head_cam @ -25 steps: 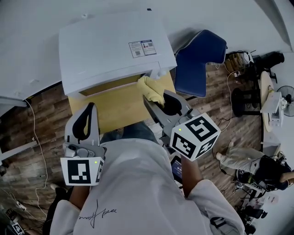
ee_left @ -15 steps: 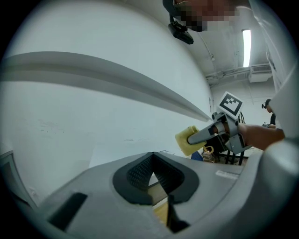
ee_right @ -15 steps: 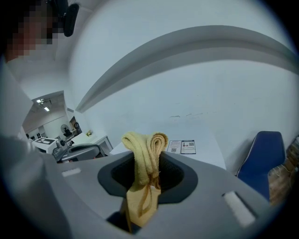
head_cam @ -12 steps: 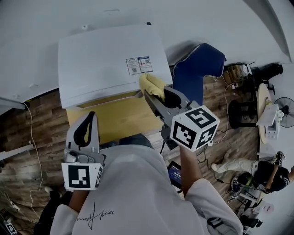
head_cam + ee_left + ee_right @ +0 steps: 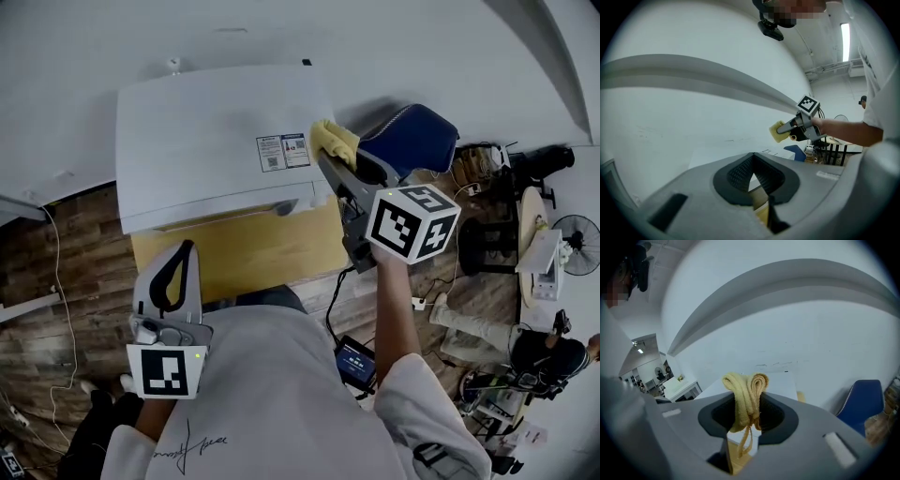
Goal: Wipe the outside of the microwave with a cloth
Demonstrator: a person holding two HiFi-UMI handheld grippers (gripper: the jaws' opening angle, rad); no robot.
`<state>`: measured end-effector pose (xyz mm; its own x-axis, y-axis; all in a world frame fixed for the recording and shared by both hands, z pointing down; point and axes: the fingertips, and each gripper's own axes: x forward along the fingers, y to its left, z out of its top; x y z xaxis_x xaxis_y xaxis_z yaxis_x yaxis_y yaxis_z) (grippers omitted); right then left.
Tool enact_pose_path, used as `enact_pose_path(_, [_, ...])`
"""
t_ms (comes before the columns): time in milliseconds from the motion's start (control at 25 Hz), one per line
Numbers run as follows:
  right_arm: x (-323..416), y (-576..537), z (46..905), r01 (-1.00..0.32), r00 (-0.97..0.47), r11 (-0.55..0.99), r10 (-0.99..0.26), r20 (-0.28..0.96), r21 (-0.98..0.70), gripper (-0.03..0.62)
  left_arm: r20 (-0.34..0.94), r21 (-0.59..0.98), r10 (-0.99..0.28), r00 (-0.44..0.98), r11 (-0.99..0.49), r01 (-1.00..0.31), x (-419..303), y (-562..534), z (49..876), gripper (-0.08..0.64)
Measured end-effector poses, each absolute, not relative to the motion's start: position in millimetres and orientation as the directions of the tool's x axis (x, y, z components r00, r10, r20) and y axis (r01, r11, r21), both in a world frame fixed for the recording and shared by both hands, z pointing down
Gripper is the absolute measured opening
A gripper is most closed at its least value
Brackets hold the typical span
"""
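The white microwave [image 5: 206, 141] stands on a yellow-topped table [image 5: 234, 251] against the wall. My right gripper [image 5: 332, 161] is shut on a folded yellow cloth [image 5: 335, 140], which sits at the microwave's top right edge beside its printed label [image 5: 282, 152]. In the right gripper view the cloth [image 5: 746, 394] bulges up between the jaws, with the microwave top [image 5: 780, 383] beyond. My left gripper [image 5: 187, 247] hangs shut and empty over the table's front edge. The left gripper view shows the cloth [image 5: 777, 131] in the right gripper [image 5: 786, 130] above the microwave [image 5: 719, 155].
A blue chair [image 5: 411, 139] stands right of the microwave, close to my right gripper. Further right are a black stool [image 5: 489, 223], a fan [image 5: 574, 231] and cables on the wood floor. A small device [image 5: 356, 360] lies on the floor by the person.
My right gripper has carried the cloth from the microwave's front, over the table, up and to the right to the top right edge. The left gripper has hardly moved.
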<state>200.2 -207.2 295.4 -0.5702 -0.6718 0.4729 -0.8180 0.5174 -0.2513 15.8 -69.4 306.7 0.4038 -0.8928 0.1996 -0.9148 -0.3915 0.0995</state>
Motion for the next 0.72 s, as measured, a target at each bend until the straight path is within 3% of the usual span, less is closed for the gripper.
enact_pose_path(720, [230.9,-342.8,314.3,-0.859,-0.502,0.460,-0.668,0.549,-0.224,0.123,0.265,0.138,-0.861,0.433,-0.411,-0.901,11.4,-78.2,322.8,-0.008])
